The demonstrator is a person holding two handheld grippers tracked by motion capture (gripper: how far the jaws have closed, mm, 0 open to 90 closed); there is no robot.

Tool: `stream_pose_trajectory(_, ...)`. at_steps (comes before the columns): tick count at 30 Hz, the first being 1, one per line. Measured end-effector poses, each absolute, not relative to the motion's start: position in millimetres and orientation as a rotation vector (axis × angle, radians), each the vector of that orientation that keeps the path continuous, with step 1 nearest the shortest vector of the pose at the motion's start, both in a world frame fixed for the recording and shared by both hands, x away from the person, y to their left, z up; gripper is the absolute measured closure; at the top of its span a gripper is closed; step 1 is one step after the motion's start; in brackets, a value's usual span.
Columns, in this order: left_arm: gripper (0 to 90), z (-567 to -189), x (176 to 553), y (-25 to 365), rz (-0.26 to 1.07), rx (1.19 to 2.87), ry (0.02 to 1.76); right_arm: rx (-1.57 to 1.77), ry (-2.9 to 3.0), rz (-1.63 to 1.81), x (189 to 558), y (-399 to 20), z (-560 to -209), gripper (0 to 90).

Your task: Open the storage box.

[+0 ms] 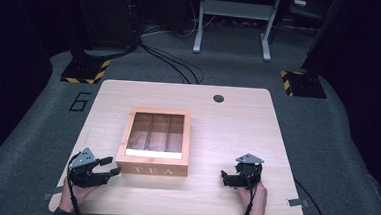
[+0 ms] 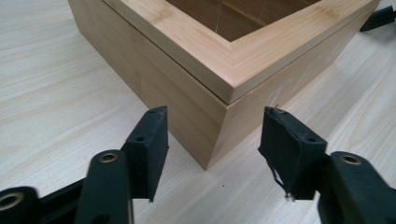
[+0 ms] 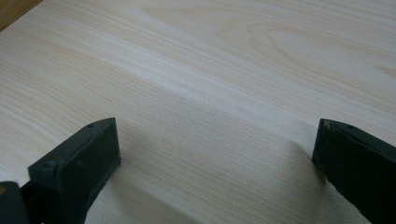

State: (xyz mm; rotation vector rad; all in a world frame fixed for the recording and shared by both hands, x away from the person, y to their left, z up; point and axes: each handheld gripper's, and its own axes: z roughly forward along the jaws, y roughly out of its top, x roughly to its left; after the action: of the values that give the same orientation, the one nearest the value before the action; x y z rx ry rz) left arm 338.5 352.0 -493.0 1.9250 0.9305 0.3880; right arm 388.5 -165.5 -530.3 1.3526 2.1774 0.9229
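Two tongs (image 1: 111, 166) (image 1: 224, 177) gape beside one tea box (image 1: 154, 142).

Bare table (image 1: 227, 135) right of tea box (image 1: 153, 158), box corner before left gripper (image 1: 108, 166)

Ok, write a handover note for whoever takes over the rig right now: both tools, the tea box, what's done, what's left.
Left tool: open, empty, jaws either side of the near-left corner of the tea box, not touching it.
Right tool: open, empty, low over bare table to the right of the box, apart from it.
Tea box: mid-table, glass-window lid shut, the word TEA on its near side.
Done: nothing visible; the box is closed and ungrasped.
Left: probably open the lid; steadying the box with one tool would likely help.
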Motion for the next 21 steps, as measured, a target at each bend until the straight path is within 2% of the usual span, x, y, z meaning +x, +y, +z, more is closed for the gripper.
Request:
stream_pose_trajectory(3, 52.0, -492.6, 338.2, 352.8, 0.388, 1.910, 0.926, 1.353, 2.177, 0.923, 388.5, -165.5, -530.3, 0.3)
stream_pose_trajectory(4, 57.0, -491.8, 338.4, 353.1, 0.382, 1.925, 0.920, 1.352, 2.177, 0.923, 388.5, -165.5, -530.3, 0.3)
stream_pose_trajectory(10, 70.1, -490.7, 339.4, 350.9, 0.381, 1.932, 0.904, 1.352, 2.177, 0.922, 388.4, -165.5, -530.3, 0.3)
stream_pose_trajectory(15, 74.9, -490.3, 338.3, 350.9, 0.400, 1.912, 0.893, 1.352, 2.177, 0.922, 388.4, -165.5, -530.3, 0.3)
stream_pose_trajectory(21, 76.2, -490.9, 336.4, 351.0, 0.419, 1.914, 0.879, 1.358, 2.173, 0.926, 388.5, -165.0, -530.3, 0.3)
